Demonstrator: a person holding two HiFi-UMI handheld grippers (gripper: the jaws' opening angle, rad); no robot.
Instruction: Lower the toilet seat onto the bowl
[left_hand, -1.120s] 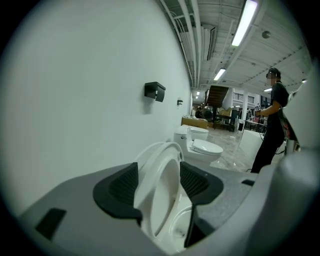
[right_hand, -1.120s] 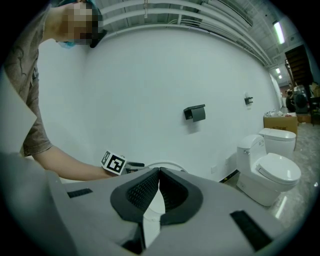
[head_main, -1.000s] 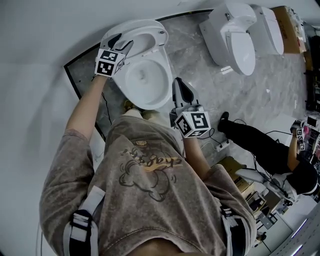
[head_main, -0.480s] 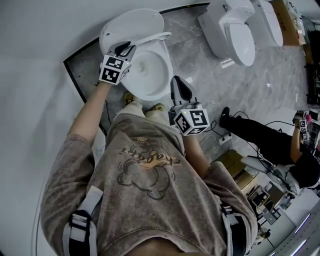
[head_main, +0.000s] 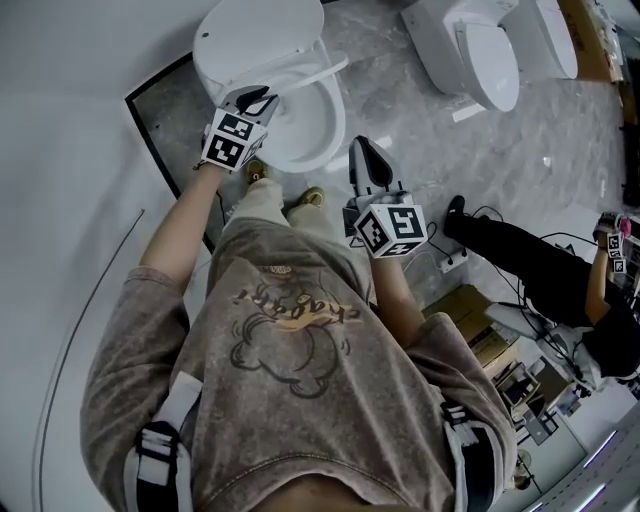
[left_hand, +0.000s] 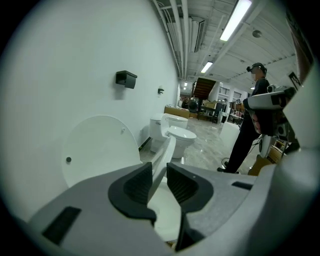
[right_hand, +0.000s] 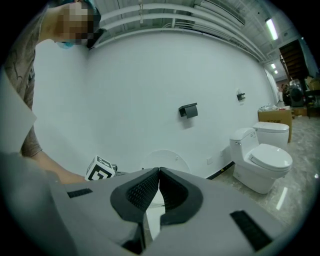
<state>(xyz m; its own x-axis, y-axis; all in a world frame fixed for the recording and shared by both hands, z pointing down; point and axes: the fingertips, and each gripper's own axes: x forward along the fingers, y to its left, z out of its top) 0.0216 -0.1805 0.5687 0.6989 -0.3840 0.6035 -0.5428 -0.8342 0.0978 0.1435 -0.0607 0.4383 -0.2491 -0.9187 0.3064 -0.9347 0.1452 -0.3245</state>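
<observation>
**Figure. Seat partway down, left gripper holding it.**

The toilet sits at 12 o'clock in the head view. Its lid (head_main: 255, 35) stands up against the wall. The seat (head_main: 318, 72) shows edge-on as a thin white strip, tilted between the lid and the bowl (head_main: 338, 122) and not yet resting on the rim.

The left gripper (head_main: 252, 100) is at 9 o'clock of the bowl. In the left gripper view its jaws are clenched on the front edge of the seat (left_hand: 167, 147), which runs up and away between the two dark pads, with the lid (left_hand: 97, 150) at 10 o'clock behind it.

The right gripper (head_main: 365, 155) hangs at 4 o'clock of the bowl, well apart from the toilet. Its jaws are pressed together with nothing between them.

Two more toilets (head_main: 480, 60) stand at 2 o'clock, and a second person (head_main: 540, 280) is at 3 o'clock.

**Likely hazards:**
- **Slip:** The grip takes only a narrow strip of smooth rim. As the seat swings about its hinge, its angle to the jaws changes, so it could slip free and slam onto the bowl.
- **Pinch:** If the hold is kept all the way down, the lower jaw would probably be pinched between seat and rim. The seat would then be left propped up instead of seated.
</observation>
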